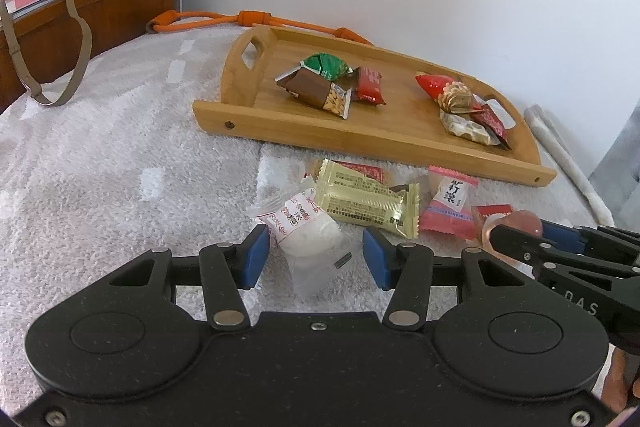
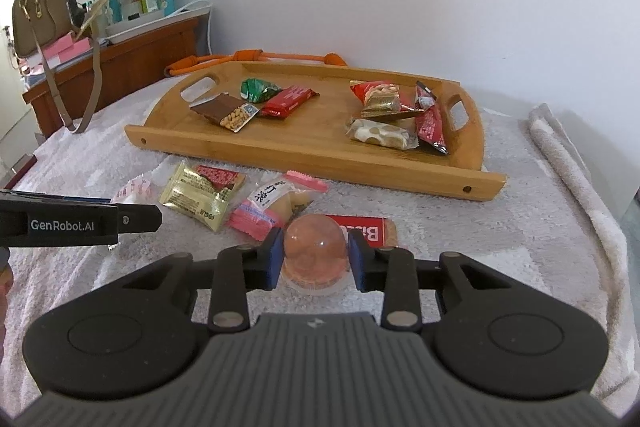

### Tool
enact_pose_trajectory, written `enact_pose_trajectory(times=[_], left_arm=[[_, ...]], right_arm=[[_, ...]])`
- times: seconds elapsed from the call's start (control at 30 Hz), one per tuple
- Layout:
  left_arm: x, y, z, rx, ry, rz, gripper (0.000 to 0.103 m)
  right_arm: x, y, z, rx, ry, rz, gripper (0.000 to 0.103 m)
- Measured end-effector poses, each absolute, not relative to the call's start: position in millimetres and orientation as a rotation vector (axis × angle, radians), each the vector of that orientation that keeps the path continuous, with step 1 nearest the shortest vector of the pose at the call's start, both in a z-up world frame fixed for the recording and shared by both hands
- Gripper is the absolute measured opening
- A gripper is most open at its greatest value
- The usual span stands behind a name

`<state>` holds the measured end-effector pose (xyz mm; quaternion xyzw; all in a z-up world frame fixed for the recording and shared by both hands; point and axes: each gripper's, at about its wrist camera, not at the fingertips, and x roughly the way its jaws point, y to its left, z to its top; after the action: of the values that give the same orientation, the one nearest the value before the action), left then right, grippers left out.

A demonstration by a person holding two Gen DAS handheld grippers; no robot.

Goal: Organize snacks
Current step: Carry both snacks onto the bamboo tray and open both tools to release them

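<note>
**Jelly cup gripped, white snack between open fingers**

We see the pink jelly cup sitting dome-up on the towel, and our right gripper has its blue pads pressed against both sides of the dome, so it is clamped on the cup. Just behind the cup lies a red biscuit packet, partly hidden by it.

Our left gripper has its fingers apart around a white snack in a clear wrapper. The left pad sits just beside the wrapper, and the right pad stands clear of it, so nothing is pinched there.

Between the two grippers, loose on the towel, we find a pale yellow packet lying over a red-printed one, and next to it a pink-edged packet with black characters.

Further back stands the wooden tray with a cut-out handle at each end. At its left end we see a brown peanut bar, a green wrapper and a red packet close together. At its right end sits a second cluster: a red-and-gold cracker pack, a nougat-like bar and a dark red packet.

Behind the tray an orange rope lies along the wall, and off to the left a tan handbag rests on a wooden shelf.
</note>
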<state>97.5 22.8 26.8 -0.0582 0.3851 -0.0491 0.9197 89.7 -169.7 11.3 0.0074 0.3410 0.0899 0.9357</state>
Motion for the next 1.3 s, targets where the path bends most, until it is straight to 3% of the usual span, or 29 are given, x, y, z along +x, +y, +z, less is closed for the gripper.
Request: enact_pose_trajectory(times=[0.7,1.3], left_arm=[[120,27,70,-0.153,0.755,-0.136,0.043],[208,39,106,-0.194,0.782,-0.120,0.043]], right_arm=[[115,-195,63,0.125,0.666,0.124,0.039],[192,-219,93,0.247,0.700,0.051,0.039]])
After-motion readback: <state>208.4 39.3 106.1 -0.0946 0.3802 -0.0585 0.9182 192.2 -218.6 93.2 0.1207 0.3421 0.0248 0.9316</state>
